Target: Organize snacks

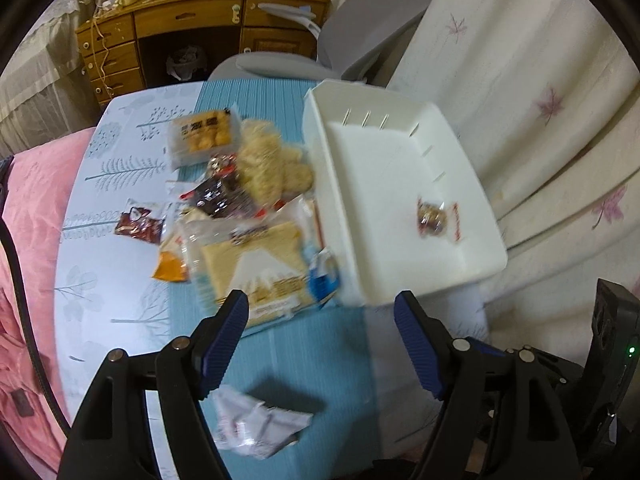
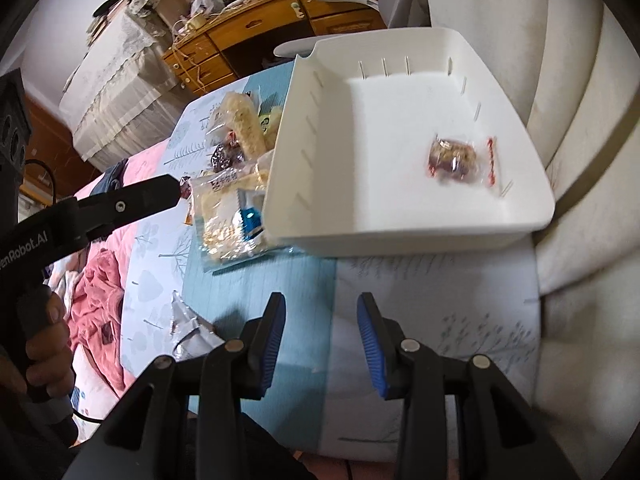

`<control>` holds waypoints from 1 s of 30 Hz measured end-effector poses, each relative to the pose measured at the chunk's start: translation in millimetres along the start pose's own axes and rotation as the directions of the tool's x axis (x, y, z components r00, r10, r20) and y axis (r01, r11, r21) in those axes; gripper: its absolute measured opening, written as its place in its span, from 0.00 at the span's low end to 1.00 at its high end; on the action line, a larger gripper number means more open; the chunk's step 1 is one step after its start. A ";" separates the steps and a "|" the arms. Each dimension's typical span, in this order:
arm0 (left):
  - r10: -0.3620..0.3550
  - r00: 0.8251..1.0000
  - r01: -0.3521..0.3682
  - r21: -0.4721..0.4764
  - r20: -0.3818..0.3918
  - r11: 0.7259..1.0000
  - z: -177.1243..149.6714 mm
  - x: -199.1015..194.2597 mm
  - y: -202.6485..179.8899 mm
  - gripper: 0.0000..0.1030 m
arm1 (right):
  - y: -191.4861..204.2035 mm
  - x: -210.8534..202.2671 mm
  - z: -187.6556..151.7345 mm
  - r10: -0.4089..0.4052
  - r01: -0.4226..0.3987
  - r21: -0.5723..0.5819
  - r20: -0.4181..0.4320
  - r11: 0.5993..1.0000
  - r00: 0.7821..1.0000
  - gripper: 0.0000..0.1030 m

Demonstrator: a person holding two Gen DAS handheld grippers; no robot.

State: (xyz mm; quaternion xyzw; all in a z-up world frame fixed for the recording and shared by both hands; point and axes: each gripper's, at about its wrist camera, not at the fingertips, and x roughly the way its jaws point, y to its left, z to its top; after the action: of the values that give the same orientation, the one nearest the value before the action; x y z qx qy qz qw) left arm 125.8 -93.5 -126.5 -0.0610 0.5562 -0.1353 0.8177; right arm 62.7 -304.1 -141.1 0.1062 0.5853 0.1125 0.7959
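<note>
At nine o'clock of the left wrist view we see a pink blanket [image 1: 32,216] beside the table [image 1: 100,264], whose pale cloth carries a tree print. A small dark red packet [image 1: 138,226] lies alone on that cloth. Toward the centre sits the heap of snacks [image 1: 240,208]: a box of round yellow cakes [image 1: 204,138] at eleven o'clock of the heap, a clear bag of pale crisp pieces [image 1: 272,164] just beside it, a dark wrapper [image 1: 224,196] below them, and a large flat pack of crackers [image 1: 260,268] at six o'clock, touching the bin's near left wall. A crumpled white wrapper [image 1: 260,428] lies apart at six o'clock of the frame.

Our left gripper [image 1: 320,312] points down at the near edge of the heap with its jaws wide and nothing between them.

At three o'clock of the heap stands the white bin [image 1: 400,280]. It holds one small wrapped snack [image 1: 434,216], lying near its right wall. Cream curtains [image 1: 540,100] with a leaf print hang behind the bin.

In the right wrist view our left hand [image 2: 44,344] grips its tool's handle at eight o'clock. Our right gripper [image 2: 322,320] hovers over the cloth at six o'clock of the bin, jaws narrow but apart, empty. A wooden desk [image 2: 256,28] stands at twelve o'clock.
</note>
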 end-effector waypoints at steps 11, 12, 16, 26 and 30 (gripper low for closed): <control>-0.005 0.993 0.026 0.173 -0.122 0.985 6.1 8.6 44.6 0.84 | 45.5 17.4 -36.1 -0.034 0.030 0.185 0.022 0.982 0.999 0.53; 0.001 0.991 0.025 0.191 -0.131 0.981 7.6 10.5 45.8 0.84 | 48.9 19.3 -39.4 -0.037 0.032 0.203 0.023 0.979 0.999 0.56; 0.030 0.985 0.022 0.294 -0.171 0.956 14.1 23.0 53.9 0.87 | 61.7 27.9 -51.1 -0.052 0.041 0.285 0.031 0.958 0.998 0.68; 0.138 0.958 0.014 0.517 -0.253 0.856 15.6 77.6 57.9 0.90 | 85.6 54.5 -80.6 -0.021 0.006 0.440 0.030 0.898 0.999 0.81; 0.174 0.953 0.000 0.573 -0.249 0.820 13.2 96.3 51.4 0.91 | 97.5 66.7 -88.9 -0.005 -0.003 0.459 0.016 0.889 1.000 0.85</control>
State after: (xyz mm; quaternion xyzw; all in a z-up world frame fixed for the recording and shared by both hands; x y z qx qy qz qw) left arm 179.1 -72.9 -220.4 0.2305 0.6068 -0.2637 0.7136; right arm -8.3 -187.7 -198.3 0.2918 0.5887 -0.0300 0.7532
